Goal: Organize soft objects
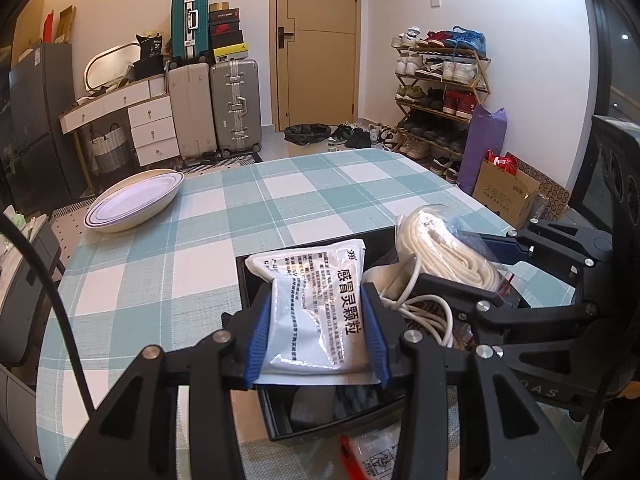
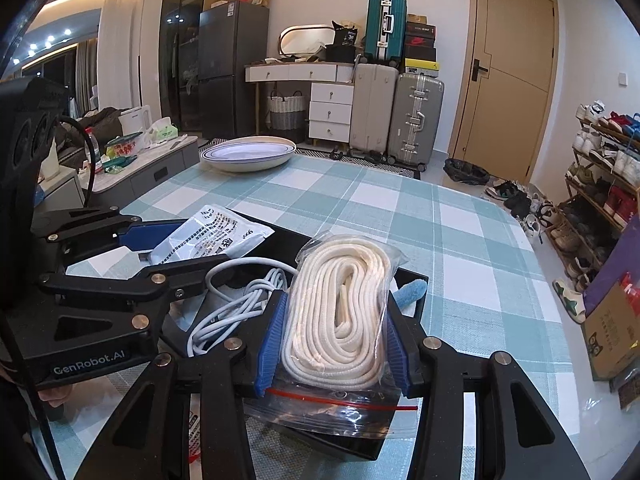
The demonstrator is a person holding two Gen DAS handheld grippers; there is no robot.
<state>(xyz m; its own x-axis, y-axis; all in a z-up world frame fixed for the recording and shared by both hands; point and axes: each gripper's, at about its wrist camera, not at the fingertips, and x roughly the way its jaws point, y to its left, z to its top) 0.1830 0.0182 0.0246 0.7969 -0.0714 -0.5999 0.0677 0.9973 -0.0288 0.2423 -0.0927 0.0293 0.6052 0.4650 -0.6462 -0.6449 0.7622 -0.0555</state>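
My left gripper [image 1: 316, 300] is shut on a white medicine sachet [image 1: 316, 280] with black print, held between its blue pads over an open black box [image 1: 250, 284]. My right gripper [image 2: 336, 304] is shut on a clear zip bag of coiled white rope [image 2: 340, 300], over the same black box [image 2: 414, 280]. Inside the box lie a tangled white cable [image 2: 236, 312] and a light blue fuzzy item [image 2: 412, 292]. Each gripper also shows in the other's view: the right gripper [image 1: 468, 264] with the rope bag [image 1: 444, 244], the left gripper [image 2: 176, 250] with the sachet [image 2: 208, 236].
The box sits on a teal-and-white checked tablecloth [image 1: 248, 208]. A white oval dish [image 1: 132, 204] stands at the table's far left corner. A red-edged plastic packet [image 1: 372, 456] lies at the near edge. Suitcases, drawers and a shoe rack stand beyond the table.
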